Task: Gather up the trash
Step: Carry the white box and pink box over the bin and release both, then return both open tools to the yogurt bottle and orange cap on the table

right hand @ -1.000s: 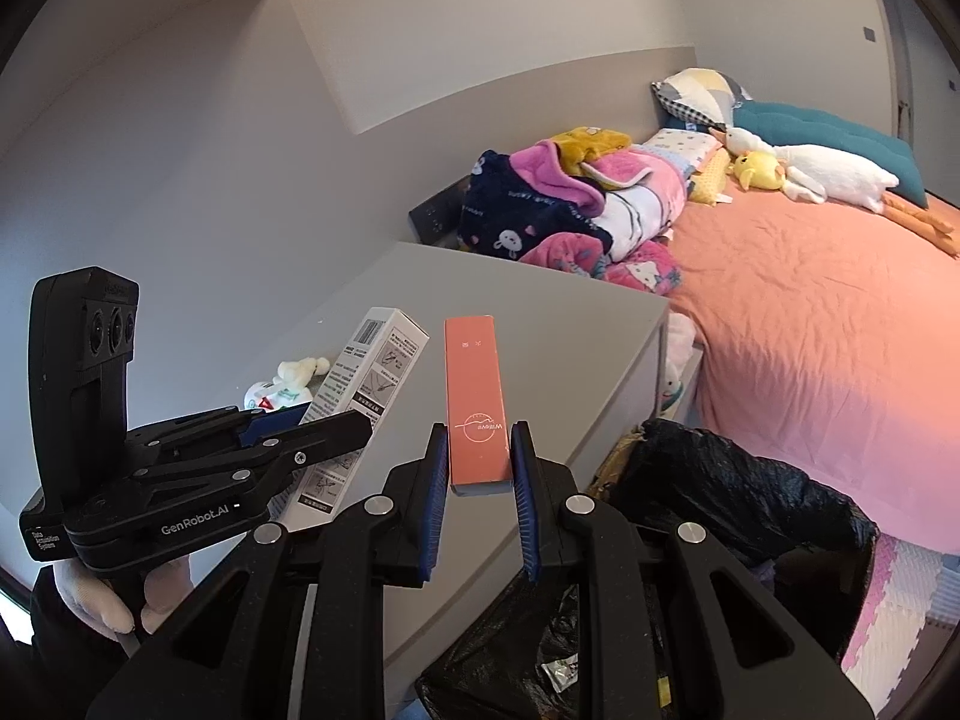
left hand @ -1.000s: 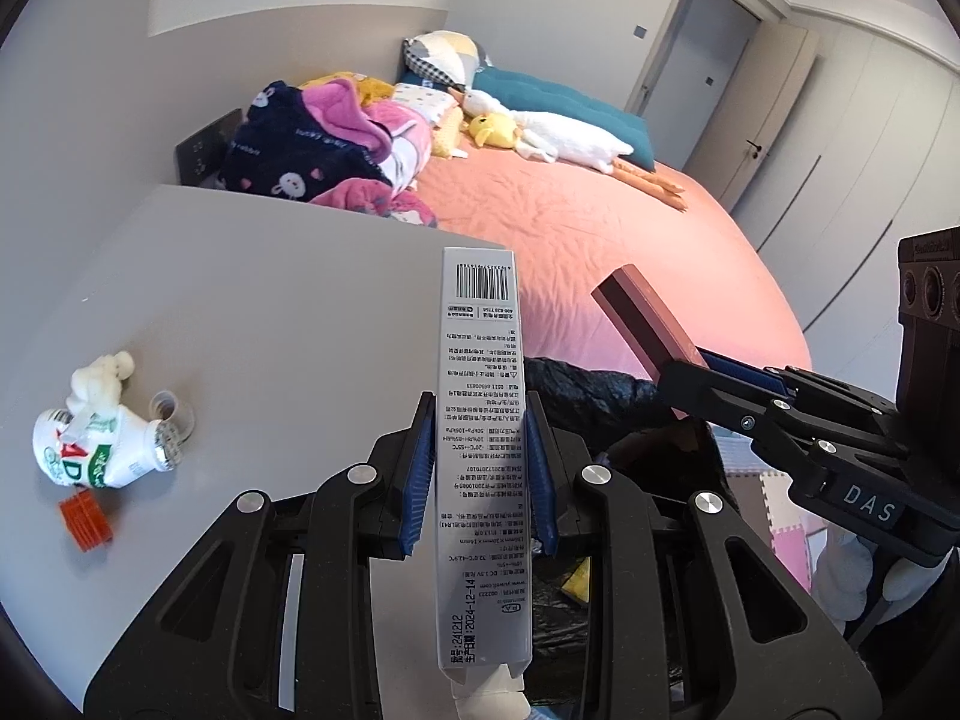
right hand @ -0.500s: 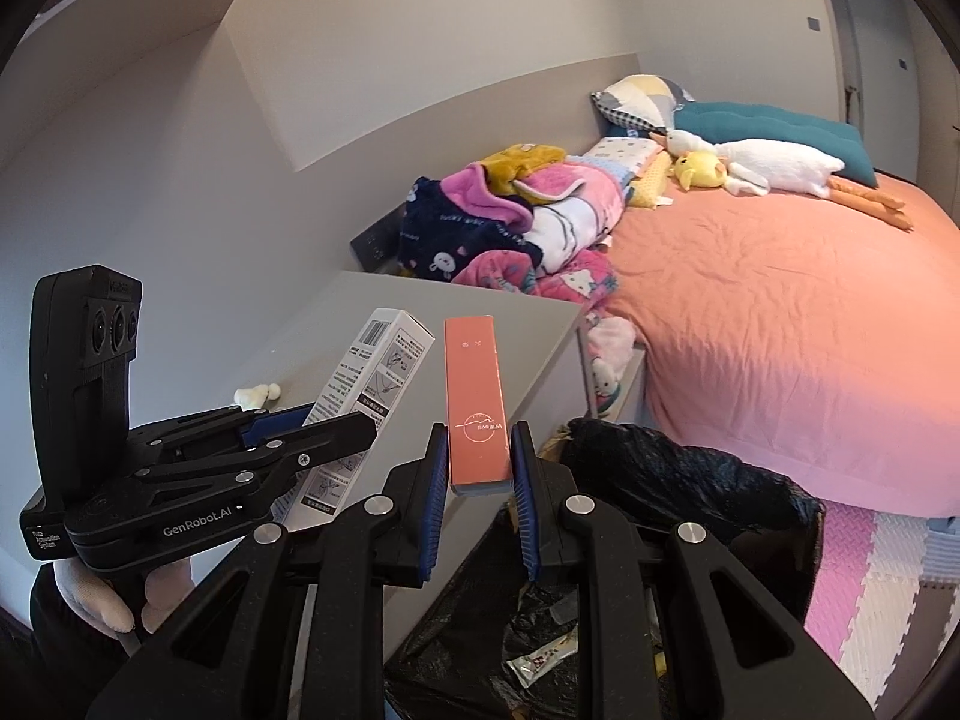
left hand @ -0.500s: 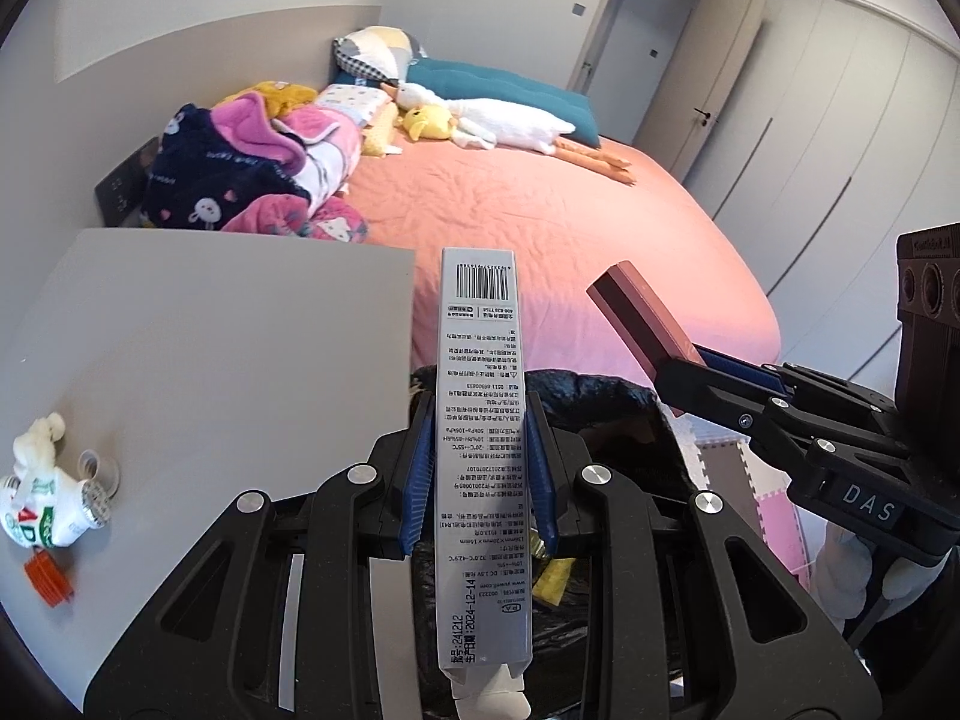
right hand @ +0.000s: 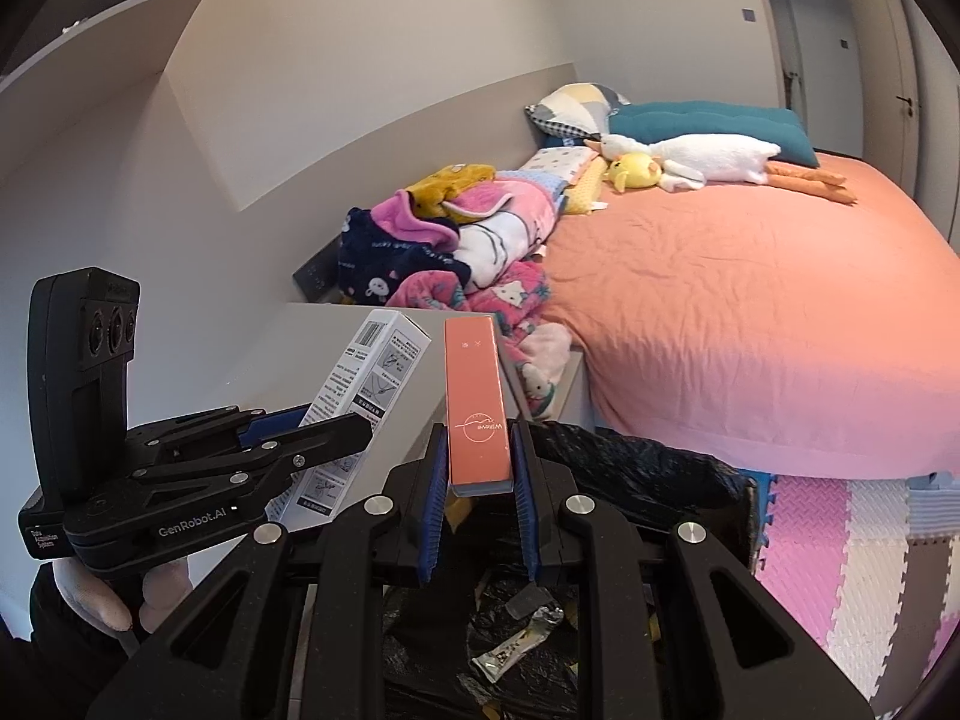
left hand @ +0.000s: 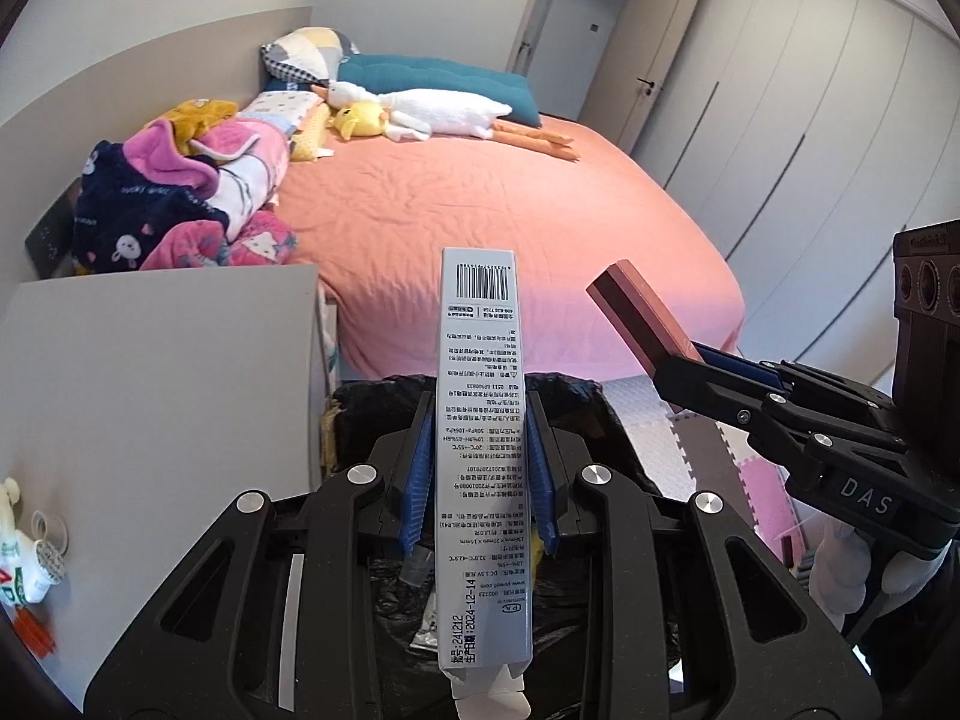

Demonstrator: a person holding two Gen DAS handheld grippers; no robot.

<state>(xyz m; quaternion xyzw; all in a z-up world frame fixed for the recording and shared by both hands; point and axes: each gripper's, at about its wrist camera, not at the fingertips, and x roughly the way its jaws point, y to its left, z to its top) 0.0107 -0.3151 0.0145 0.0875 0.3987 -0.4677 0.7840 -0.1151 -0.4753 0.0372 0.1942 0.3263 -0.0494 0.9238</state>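
Both jaws clamped, left gripper (left hand: 480,480) on white box (left hand: 483,420), right gripper (right hand: 477,486) on orange box (right hand: 477,402); best centred over black bin bag (right hand: 648,474) at six o'clock before letting go.

A long white-grey carton (left hand: 485,462) printed with a barcode and fine text is held upright, lengthwise, over the black-lined trash bin (left hand: 576,402), its opened flap end nearest the camera. A slim orange box (right hand: 477,405) with a small white logo is likewise held above the bin, tilted upward. A crumpled wrapper (right hand: 516,648) is seen lying inside the bin on the black liner
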